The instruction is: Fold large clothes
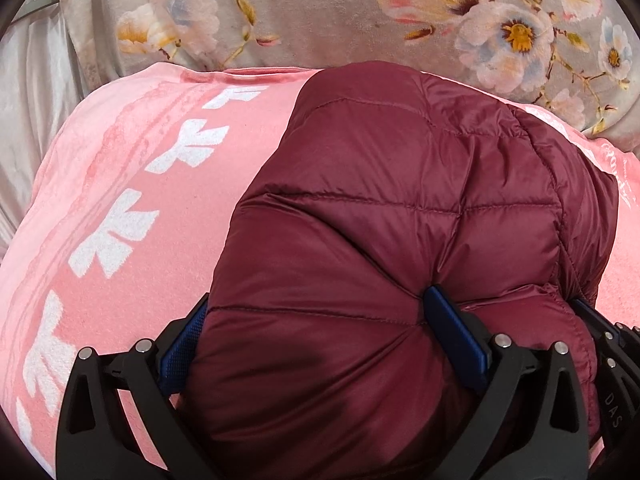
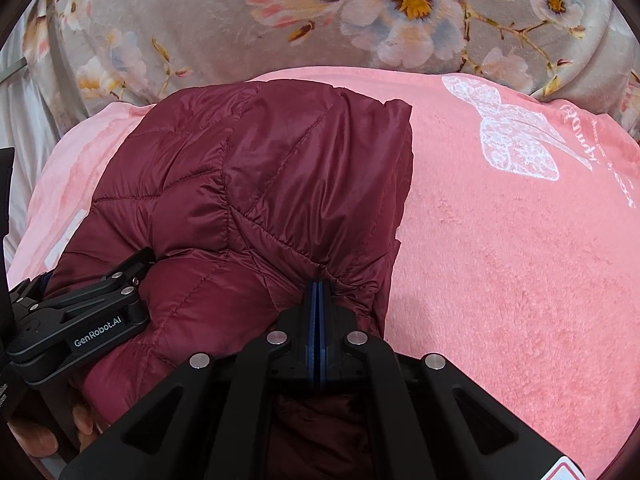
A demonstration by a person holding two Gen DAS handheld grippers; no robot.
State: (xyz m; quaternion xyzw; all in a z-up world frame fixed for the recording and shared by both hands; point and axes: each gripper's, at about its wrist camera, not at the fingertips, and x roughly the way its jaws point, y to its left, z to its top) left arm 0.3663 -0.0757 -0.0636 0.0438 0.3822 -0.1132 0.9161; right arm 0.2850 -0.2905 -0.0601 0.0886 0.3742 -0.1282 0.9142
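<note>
Puffy jacket almost folded up

My left gripper (image 1: pixel 320 344) hugs the red jacket's (image 1: pixel 400 184) fat near end; my right gripper (image 2: pixel 318 300) pinches its edge at six o'clock, not yet set flat on the pink blanket (image 2: pixel 500 260).

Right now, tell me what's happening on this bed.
A person is folding a maroon quilted jacket on a pink blanket, a gripper in each hand. The left gripper has a thick bunch of the jacket between wide jaws. The right gripper is shut, pinching a thin fold at the near edge. The jacket lies bundled, not yet flat or neat.
</note>
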